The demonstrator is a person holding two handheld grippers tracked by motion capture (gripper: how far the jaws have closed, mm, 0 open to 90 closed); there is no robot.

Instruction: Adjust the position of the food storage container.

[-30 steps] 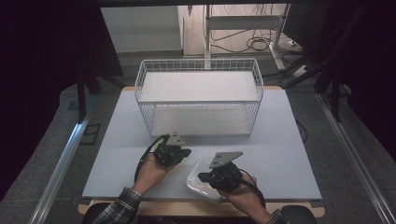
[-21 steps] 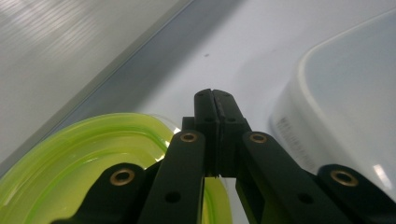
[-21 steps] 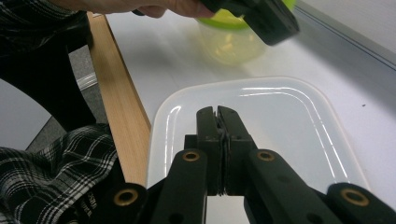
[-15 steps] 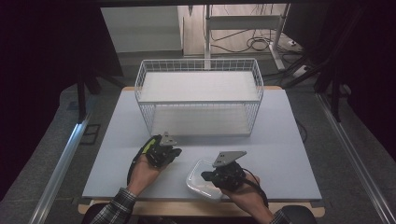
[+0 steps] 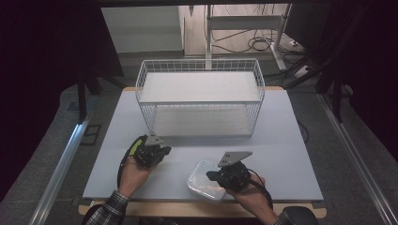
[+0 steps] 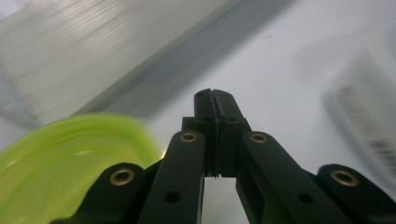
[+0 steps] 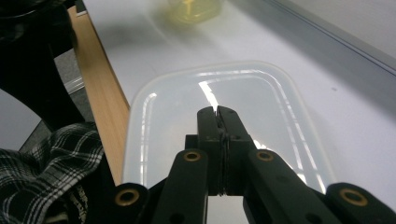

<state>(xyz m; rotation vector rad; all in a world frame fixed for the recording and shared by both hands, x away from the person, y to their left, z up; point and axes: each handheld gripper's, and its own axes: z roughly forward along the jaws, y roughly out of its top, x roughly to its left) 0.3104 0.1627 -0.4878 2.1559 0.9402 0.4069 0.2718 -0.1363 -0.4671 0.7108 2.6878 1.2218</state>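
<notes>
Early stage, I judge: the 2-tier rack (image 5: 199, 101) holds nothing and no item is gripped yet. My right gripper (image 5: 210, 176) has jaws pressed together, empty, hovering over the clear lid (image 5: 199, 180) at the near table (image 5: 281, 154) edge; lid sits right under its tips (image 7: 217, 112). My left gripper (image 5: 165, 151), jaws also closed & empty, is left of the lid, w/ a green bowl (image 6: 56, 168) just beside it.

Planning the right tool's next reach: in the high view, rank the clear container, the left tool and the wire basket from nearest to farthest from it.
1. Clear container, directly beside the right tool, at the table's near edge.
2. Left tool, farther to the left.
3. Wire basket, at the table's far side.
</notes>
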